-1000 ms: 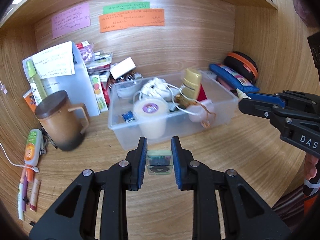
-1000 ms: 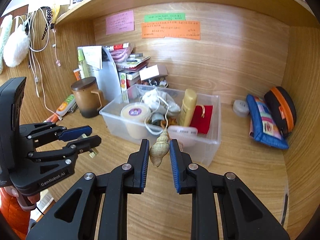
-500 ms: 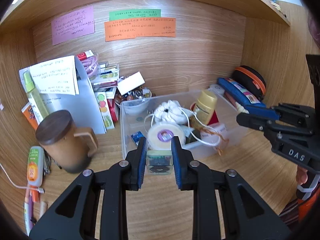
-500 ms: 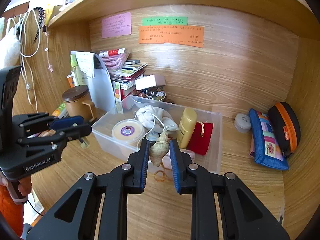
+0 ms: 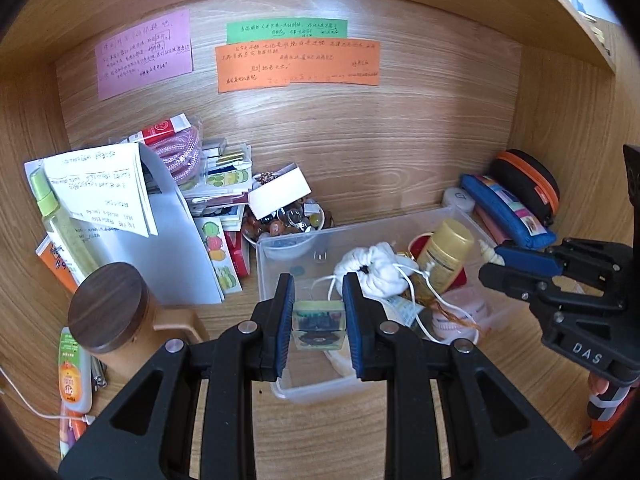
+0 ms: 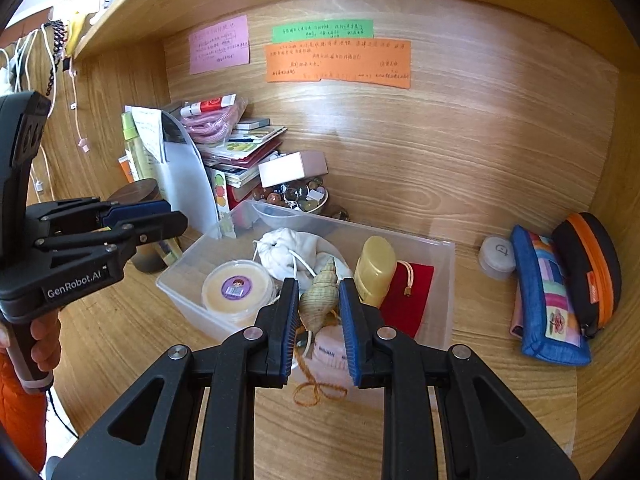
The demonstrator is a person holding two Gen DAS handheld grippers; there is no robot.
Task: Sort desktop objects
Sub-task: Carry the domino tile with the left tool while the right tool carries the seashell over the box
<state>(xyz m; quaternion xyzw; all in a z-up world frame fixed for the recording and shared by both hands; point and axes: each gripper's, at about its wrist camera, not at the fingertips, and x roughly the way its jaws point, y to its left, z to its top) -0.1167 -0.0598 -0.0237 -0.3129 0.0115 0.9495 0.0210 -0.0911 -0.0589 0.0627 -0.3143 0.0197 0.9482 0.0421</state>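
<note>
Here, the left gripper (image 5: 318, 324) clamps a small clear case (image 5: 318, 325) and the right gripper (image 6: 319, 304) clamps a seashell (image 6: 319, 300), both above the clear bin (image 6: 442, 280) on the wooden desk (image 6: 500, 380), a wood-panelled wall beyond.

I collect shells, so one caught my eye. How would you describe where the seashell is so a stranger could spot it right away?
Find the clear plastic bin in the middle of the wooden desk. Just above its near edge, the right gripper pinches a seashell between blue pads. It is the only spiral, pointed, tan-striped thing there, unlike the smooth yellow bottle beside it.
</note>
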